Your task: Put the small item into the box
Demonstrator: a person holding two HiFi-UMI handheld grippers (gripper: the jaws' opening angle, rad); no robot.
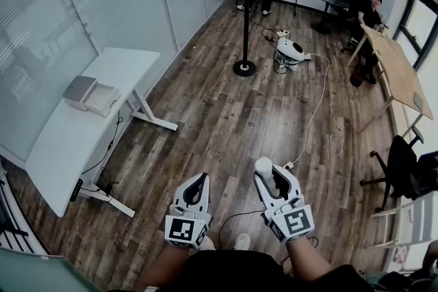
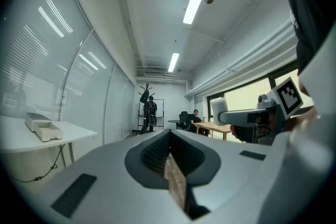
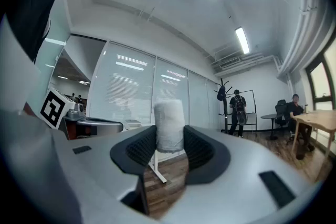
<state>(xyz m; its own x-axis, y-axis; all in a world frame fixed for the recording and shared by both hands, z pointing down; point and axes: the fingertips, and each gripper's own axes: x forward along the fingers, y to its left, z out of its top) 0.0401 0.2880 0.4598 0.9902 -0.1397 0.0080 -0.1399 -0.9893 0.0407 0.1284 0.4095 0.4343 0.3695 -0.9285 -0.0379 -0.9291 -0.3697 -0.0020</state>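
The small white roll is looking light and slightly squashy, so I'm guessing a gentle pinch across its lower half suits it; the right tongs are gripping it that way, upright, partway open around it. The left tongs are sitting closed and empty, with the box waiting well off on the table.

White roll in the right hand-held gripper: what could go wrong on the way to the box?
1. The right hand-held gripper pinches only the lower part of the white roll. The rest stands out above the jaws, so it could tilt or slip while carried.
2. The box sits near the edge of the desk, across the floor. A clumsy drop could miss it or nudge it.
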